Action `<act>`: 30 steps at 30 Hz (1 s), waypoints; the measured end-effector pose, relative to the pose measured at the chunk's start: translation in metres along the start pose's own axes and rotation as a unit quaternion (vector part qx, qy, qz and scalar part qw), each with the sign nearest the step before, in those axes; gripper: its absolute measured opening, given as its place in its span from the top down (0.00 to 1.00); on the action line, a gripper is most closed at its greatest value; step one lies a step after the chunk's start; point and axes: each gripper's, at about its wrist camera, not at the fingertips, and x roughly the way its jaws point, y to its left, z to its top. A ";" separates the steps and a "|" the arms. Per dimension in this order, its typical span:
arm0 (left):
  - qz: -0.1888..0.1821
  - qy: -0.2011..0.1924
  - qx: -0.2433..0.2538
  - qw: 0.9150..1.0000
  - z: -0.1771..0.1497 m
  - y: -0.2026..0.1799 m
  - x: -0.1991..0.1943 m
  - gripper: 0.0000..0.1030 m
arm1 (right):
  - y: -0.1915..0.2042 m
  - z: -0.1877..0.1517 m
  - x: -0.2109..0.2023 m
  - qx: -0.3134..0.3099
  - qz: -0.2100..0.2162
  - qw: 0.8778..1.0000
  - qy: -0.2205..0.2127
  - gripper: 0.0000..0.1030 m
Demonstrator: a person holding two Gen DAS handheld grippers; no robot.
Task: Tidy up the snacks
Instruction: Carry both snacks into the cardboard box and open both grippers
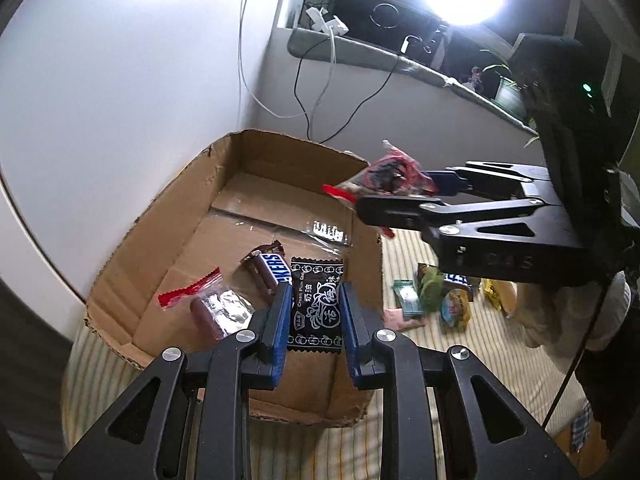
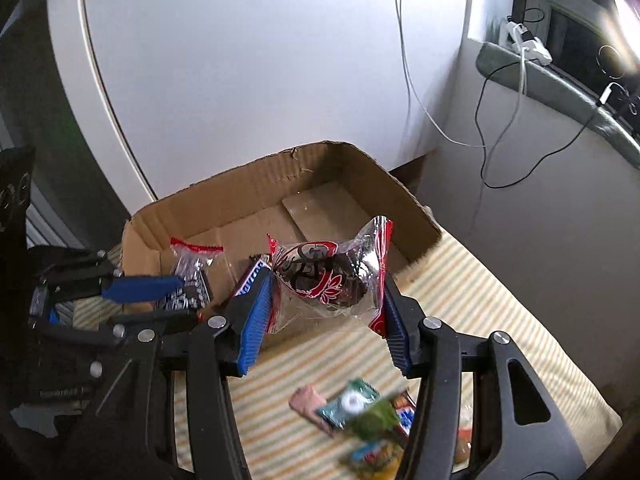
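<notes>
My left gripper is shut on a black plum-candy packet, held over the near part of an open cardboard box. A Snickers bar and a red-topped clear packet lie inside the box. My right gripper is shut on a clear wrapper with red print and a dark cake inside, held just in front of the box's near wall. The right wrist view also shows the left gripper at the left, and the left wrist view shows the right gripper at the right.
The box stands on a striped cloth against a white wall. Several loose snack packets lie on the cloth to the right of the box. Cables hang from a grey window ledge behind it.
</notes>
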 end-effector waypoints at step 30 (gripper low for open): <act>0.012 -0.004 -0.009 1.000 0.002 0.002 -0.002 0.73 | 0.004 0.015 0.024 0.011 0.003 1.000 0.002 0.28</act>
